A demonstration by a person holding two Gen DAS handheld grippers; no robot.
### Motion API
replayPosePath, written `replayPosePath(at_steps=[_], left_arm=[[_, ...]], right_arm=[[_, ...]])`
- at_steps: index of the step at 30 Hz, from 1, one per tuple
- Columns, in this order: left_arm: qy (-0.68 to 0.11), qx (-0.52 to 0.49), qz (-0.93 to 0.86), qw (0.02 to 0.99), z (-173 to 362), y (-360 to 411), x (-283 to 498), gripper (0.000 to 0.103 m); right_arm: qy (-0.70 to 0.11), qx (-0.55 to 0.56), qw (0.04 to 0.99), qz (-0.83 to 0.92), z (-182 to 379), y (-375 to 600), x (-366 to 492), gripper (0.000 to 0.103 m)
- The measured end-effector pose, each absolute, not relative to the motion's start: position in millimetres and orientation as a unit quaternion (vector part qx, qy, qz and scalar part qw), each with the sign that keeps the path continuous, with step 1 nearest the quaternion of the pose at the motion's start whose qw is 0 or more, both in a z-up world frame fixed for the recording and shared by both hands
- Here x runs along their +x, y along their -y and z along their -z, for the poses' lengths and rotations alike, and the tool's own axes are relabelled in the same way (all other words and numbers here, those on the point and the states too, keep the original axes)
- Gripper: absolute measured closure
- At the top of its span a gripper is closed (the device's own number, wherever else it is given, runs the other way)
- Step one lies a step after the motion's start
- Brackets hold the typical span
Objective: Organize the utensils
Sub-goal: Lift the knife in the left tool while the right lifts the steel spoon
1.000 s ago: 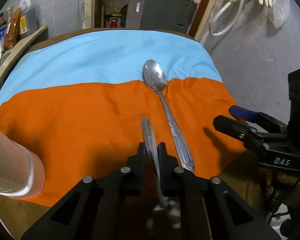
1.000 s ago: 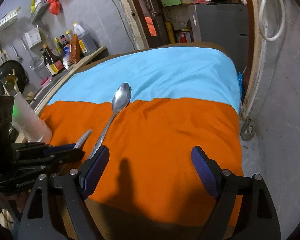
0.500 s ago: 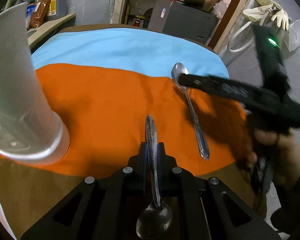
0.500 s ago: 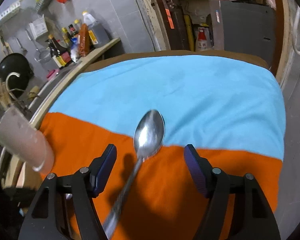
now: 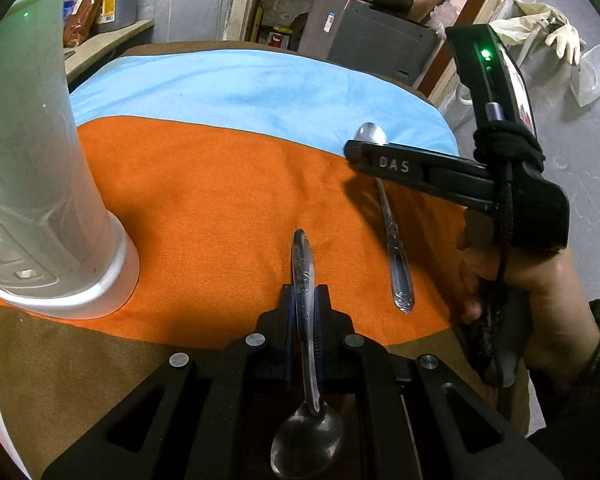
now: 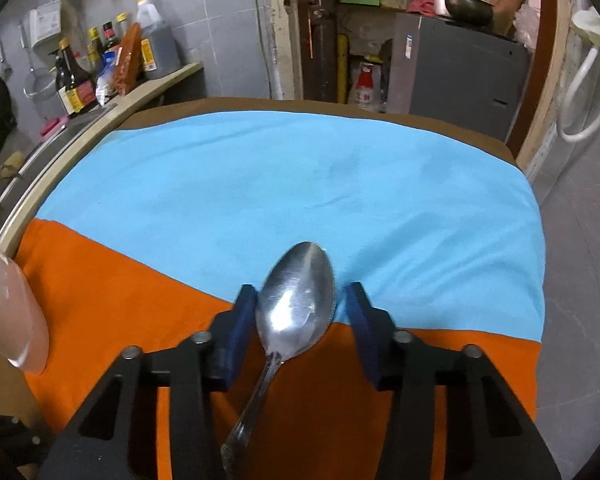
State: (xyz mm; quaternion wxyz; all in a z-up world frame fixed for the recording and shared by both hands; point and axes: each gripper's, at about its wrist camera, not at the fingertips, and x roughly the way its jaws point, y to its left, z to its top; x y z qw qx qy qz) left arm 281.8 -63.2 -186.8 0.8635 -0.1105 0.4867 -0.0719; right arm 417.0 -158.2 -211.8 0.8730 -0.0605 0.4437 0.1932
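Note:
My left gripper is shut on the handle of a steel spoon, whose bowl points back toward the camera. It hangs above the orange cloth, to the right of a tall white utensil holder. A second spoon lies on the cloth with its bowl at the orange-blue seam. My right gripper straddles that bowl and its jaws are closing. The blue pads stand close beside the bowl, with a thin gap on the right. From the left wrist view, the right gripper reaches over this spoon.
The blue cloth covers the far half of the brown table. Bottles crowd a counter at the left. A grey cabinet stands beyond the table. The holder's base shows at the left edge. A person's hand holds the right gripper.
The right gripper has moved forward along the lying spoon to its bowl, and its jaws have narrowed around it. The left gripper shifted toward the white holder, still holding its spoon.

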Motion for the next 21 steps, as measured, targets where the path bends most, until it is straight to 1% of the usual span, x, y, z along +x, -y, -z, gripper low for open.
replayPosePath(at_steps=[1, 11, 15, 18, 21], left_arm=[[-0.489, -0.109, 0.072, 0.863, 186.7, 63.1, 283.5, 0.096], [-0.509, -0.117, 0.089, 0.848, 190.6, 53.0, 295.5, 0.096], [-0.511, -0.105, 0.092, 0.848, 190.2, 53.7, 299.1, 0.096], [-0.501, -0.103, 0.090, 0.854, 188.6, 54.2, 296.7, 0.097], [-0.471, -0.127, 0.101, 0.867, 183.8, 50.7, 279.6, 0.097]], right_arm=[[-0.444, -0.063, 0.873, -0.193, 211.4, 158.9, 416.6, 0.066], [-0.469, -0.026, 0.853, -0.227, 208.8, 183.6, 379.1, 0.067], [-0.466, -0.017, 0.855, -0.228, 207.4, 191.0, 359.0, 0.067], [-0.460, 0.029, 0.854, -0.243, 206.7, 202.8, 353.0, 0.068], [-0.441, 0.066, 0.860, -0.250, 202.2, 214.5, 344.8, 0.068]])
